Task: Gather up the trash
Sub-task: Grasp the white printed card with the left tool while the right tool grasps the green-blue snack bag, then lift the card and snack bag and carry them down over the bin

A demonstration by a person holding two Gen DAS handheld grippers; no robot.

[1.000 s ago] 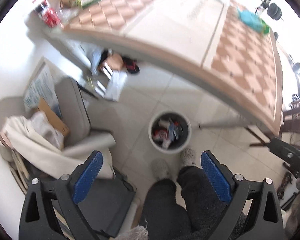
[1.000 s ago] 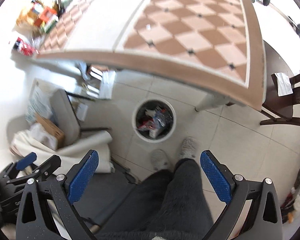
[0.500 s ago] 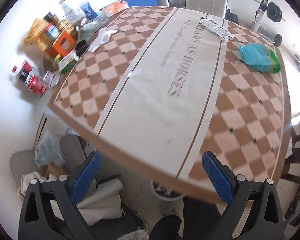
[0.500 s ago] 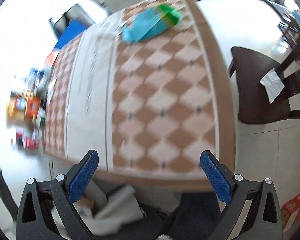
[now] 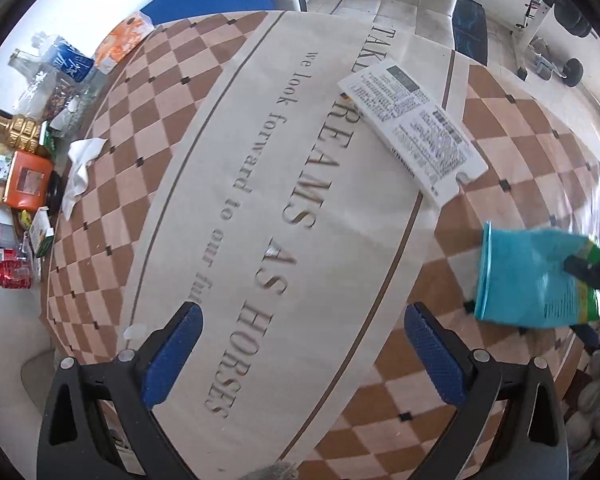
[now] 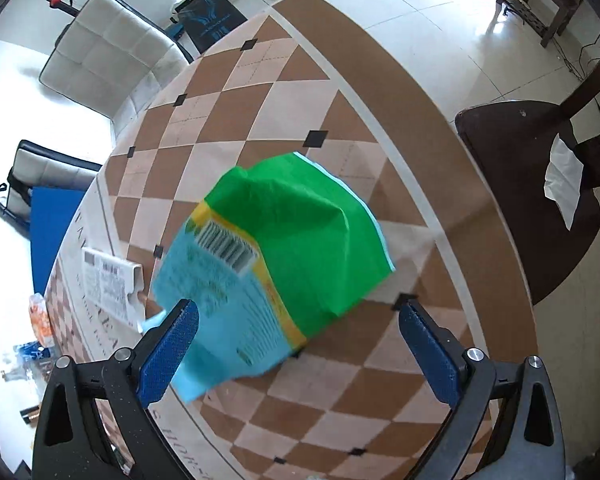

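The pale central band of the counter [image 5: 228, 216] carries large grey lettering: the big line reads "REAMS AS HORSES", its start covered by a white printed card [image 5: 414, 130], with "TAK" showing beyond that card. A smaller line beside it reads "we look forward to our fu", cut off by the left fingers [image 5: 172, 360]. The card's fine print and barcodes are too small to read, as are the barcode and text on the blue-and-green bag [image 6: 268, 272]
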